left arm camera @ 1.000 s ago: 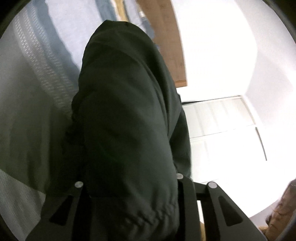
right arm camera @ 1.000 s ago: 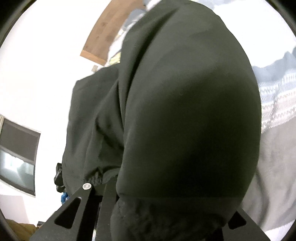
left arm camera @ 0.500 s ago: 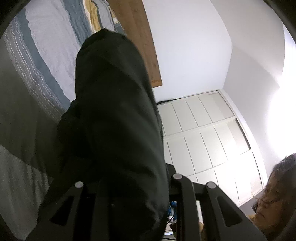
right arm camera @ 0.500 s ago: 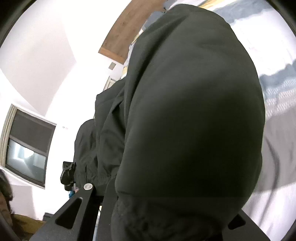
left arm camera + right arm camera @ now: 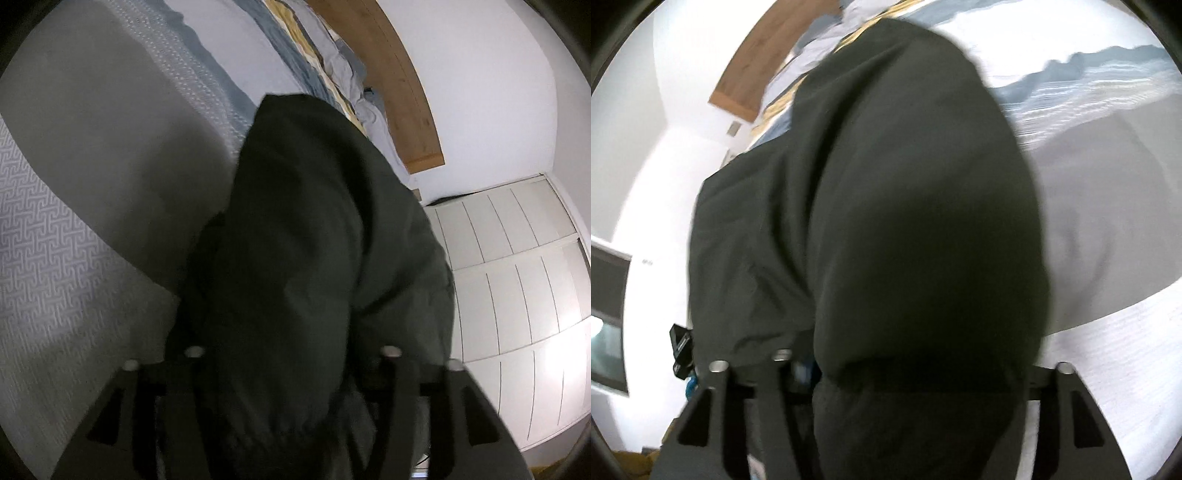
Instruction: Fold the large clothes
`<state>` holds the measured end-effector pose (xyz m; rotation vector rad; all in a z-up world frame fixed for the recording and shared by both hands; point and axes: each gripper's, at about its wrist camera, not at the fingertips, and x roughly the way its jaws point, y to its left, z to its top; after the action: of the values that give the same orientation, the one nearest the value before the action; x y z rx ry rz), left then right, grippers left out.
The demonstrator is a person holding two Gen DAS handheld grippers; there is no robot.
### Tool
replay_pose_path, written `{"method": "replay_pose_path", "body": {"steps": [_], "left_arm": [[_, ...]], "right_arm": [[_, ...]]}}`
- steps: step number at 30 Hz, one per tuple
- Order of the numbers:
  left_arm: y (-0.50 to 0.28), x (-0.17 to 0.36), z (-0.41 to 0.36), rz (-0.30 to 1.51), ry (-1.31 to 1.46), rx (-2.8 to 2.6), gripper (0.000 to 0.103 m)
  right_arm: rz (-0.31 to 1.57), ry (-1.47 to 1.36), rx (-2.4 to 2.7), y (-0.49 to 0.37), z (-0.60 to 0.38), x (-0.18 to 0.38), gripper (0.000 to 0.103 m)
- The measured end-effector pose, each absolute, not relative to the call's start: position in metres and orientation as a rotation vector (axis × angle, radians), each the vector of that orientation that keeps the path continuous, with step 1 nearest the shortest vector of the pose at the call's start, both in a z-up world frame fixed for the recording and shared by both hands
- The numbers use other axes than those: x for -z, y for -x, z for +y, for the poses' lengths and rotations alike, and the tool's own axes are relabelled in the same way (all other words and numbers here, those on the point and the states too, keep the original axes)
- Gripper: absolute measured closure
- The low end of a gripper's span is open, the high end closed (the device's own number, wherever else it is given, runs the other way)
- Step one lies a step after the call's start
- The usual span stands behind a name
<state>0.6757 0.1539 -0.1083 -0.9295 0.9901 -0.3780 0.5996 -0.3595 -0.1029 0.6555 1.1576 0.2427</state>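
A large dark green-black garment [image 5: 314,266] hangs in the air over the bed, bunched between both grippers. My left gripper [image 5: 291,387] is shut on its gathered hem, and the cloth covers the fingertips. In the right wrist view the same garment [image 5: 905,229] fills the middle. My right gripper [image 5: 916,391] is shut on a thick fold of it, and the cloth hides the fingertips. A looser flap of the garment hangs to the left in the right wrist view [image 5: 746,258].
Below lies a bed with a grey and blue patterned cover [image 5: 66,258], also in the right wrist view [image 5: 1108,229]. A wooden headboard [image 5: 388,81] stands at the far end. White wardrobe doors [image 5: 517,280] are on the right. A dark window [image 5: 605,317] is at the left.
Both grippers, still holding the garment, have tilted down toward the bed. More of the bed cover shows and less wall; the person's face has left the left wrist view.
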Motion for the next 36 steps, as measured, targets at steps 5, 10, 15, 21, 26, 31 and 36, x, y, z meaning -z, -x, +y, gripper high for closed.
{"method": "replay_pose_path", "body": {"steps": [5, 10, 15, 21, 26, 31, 36], "left_arm": [[-0.667, 0.091, 0.177, 0.932, 0.882, 0.351, 0.049], [-0.642, 0.059, 0.217, 0.875, 0.824, 0.297, 0.049], [-0.606, 0.021, 0.223, 0.816, 0.721, 0.248, 0.045], [-0.569, -0.002, 0.183, 0.737, 0.546, 0.154, 0.036], [-0.522, -0.014, 0.161, 0.644, 0.429, 0.088, 0.036], [-0.505, -0.014, 0.135, 0.564, 0.340, 0.048, 0.036], [-0.492, -0.008, 0.112, 0.532, 0.302, 0.069, 0.035]], "right_arm": [[1.090, -0.628, -0.198, -0.589, -0.378, 0.102, 0.024], [1.002, -0.597, -0.118, -0.563, -0.415, 0.087, 0.024], [0.920, -0.495, -0.081, -0.527, -0.424, 0.056, 0.023], [0.787, -0.433, -0.105, -0.502, -0.403, 0.029, 0.016], [0.681, -0.364, -0.140, -0.483, -0.374, 0.025, 0.013], [0.565, -0.240, -0.123, -0.455, -0.340, 0.024, 0.010], [0.540, -0.178, -0.111, -0.438, -0.312, 0.036, 0.010]]}}
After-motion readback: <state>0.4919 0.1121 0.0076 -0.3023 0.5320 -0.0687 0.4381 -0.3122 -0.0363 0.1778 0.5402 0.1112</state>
